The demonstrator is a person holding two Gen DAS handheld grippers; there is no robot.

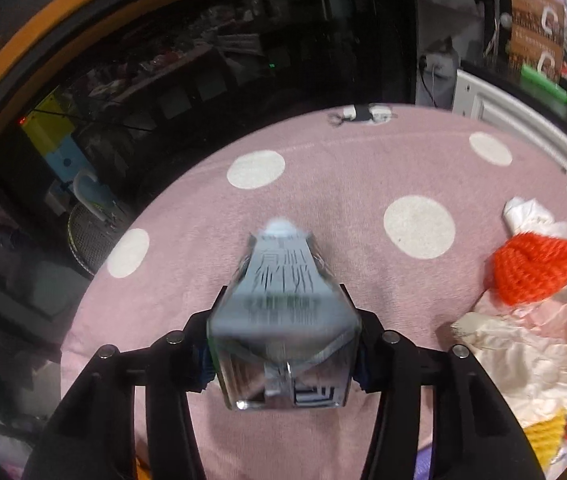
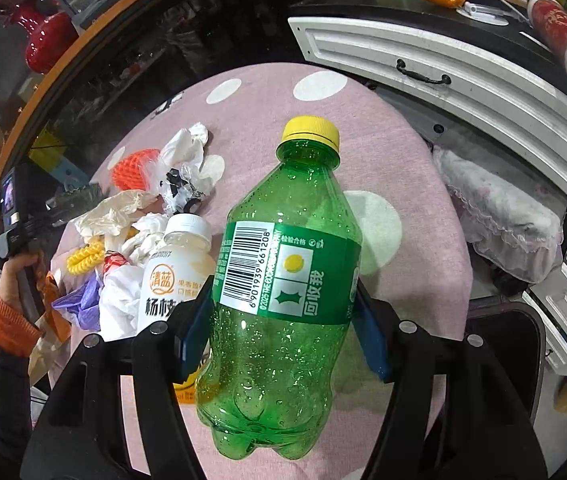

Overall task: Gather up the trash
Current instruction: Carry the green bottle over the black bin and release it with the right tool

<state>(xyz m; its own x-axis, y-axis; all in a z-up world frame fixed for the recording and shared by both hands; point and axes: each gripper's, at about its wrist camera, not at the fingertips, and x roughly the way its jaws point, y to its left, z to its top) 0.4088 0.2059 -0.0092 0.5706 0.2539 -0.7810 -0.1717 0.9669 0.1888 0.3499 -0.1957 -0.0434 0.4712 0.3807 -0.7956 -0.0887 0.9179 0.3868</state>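
Note:
In the left wrist view, my left gripper (image 1: 283, 360) is shut on a grey drink carton (image 1: 283, 288) with a white cap. The blurred carton is held above the pink dotted tablecloth (image 1: 323, 200). In the right wrist view, my right gripper (image 2: 283, 328) is shut on an empty green plastic bottle (image 2: 283, 280) with a yellow cap, its blue pads (image 2: 371, 340) pressing on both sides of the label. Behind it a white bottle (image 2: 175, 272) of beige drink stands on the cloth. A trash pile lies to the left: crumpled tissues (image 2: 187, 144), an orange foam net (image 2: 135, 168) and a purple bag (image 2: 79, 304).
A white drawer cabinet (image 2: 443, 64) runs along the table's far right, with a fluffy cushion (image 2: 503, 216) below it. A dark bin (image 2: 515, 344) sits at the lower right. A hand with an orange cuff (image 2: 15, 280) is at the left edge. A dark glass cabinet stands behind the table.

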